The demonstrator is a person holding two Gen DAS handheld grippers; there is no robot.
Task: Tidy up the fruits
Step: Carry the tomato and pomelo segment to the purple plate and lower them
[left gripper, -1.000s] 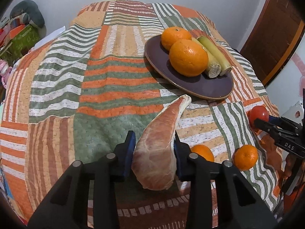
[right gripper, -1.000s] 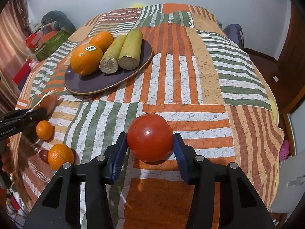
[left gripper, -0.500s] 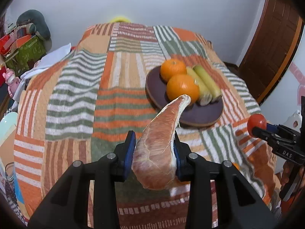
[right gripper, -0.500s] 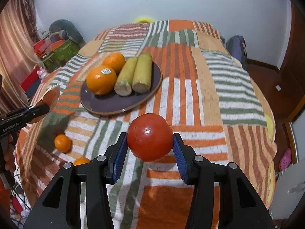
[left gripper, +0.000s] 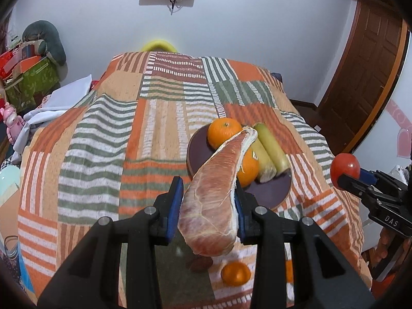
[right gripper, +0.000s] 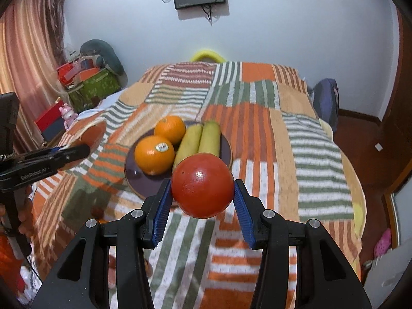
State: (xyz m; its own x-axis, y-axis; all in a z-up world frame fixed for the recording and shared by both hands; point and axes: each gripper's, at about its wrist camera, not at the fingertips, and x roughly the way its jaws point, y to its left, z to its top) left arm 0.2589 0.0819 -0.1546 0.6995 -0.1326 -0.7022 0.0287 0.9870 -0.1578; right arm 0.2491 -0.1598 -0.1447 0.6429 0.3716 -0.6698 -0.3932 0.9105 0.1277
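My left gripper (left gripper: 207,207) is shut on a large peeled pomelo segment (left gripper: 216,198), held above the striped bedspread (left gripper: 103,154). My right gripper (right gripper: 200,206) is shut on a round red tomato (right gripper: 202,185); it shows too at the right of the left wrist view (left gripper: 345,170). Beyond both lies a dark purple plate (right gripper: 144,185) bearing two oranges (right gripper: 154,154) and two pale green stalk pieces (right gripper: 209,139). A small mandarin (left gripper: 235,274) lies on the bedspread below the left gripper, next to a small dark red fruit (left gripper: 199,264).
The bedspread drops off at its right edge (right gripper: 358,200) to a wooden floor. Boxes and a grey cushion (right gripper: 103,54) stand at the back left, a wooden door (left gripper: 365,82) at the right. A person's hand (right gripper: 23,221) holds the left gripper's handle.
Both grippers have risen with their fruit still clamped, so the plate and bed look smaller and farther below. The wall and screen have come into view.
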